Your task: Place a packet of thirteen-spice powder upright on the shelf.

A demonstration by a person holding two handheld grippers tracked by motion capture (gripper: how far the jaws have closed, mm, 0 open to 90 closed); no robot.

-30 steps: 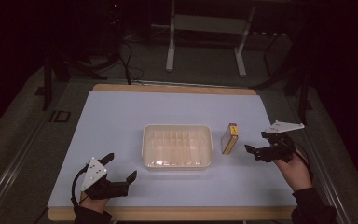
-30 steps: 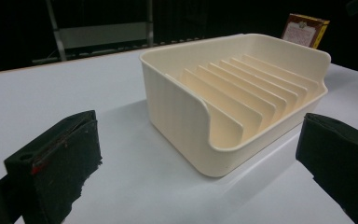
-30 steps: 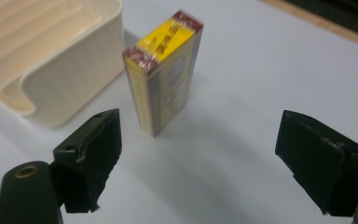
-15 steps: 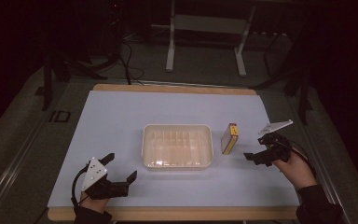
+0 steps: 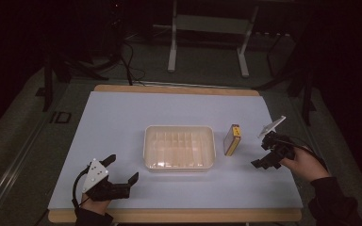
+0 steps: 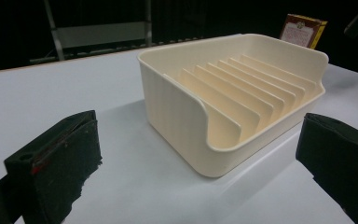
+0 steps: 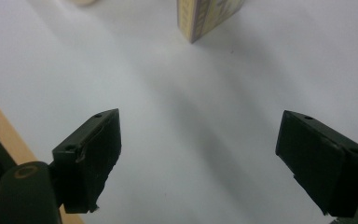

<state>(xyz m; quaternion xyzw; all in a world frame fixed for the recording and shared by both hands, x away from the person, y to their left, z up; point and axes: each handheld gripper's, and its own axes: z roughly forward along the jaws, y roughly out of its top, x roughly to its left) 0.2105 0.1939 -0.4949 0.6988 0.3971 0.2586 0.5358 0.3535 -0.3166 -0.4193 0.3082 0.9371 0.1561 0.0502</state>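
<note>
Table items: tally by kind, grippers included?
Cream slotted tray: 1
Small yellow box, standing right of the tray: 1
Handheld grippers, both open and empty: 2 (left gripper, right gripper)
Total: 4

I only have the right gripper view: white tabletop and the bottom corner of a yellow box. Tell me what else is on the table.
Observer: A cream ribbed tray sits mid-table, just to the left of your small box in the high view.
Operator: Say what's in the tray.
Observer: Nothing; the left gripper view shows bare upright ribs inside it.
Operator: Report the left gripper.
Observer: The left gripper is near the table's front left corner, jaws wide apart, holding nothing, aimed at the tray.
Operator: Describe the box's stance.
Observer: It stands upright on an edge, apart from the tray, with the right gripper open beside it.
</note>
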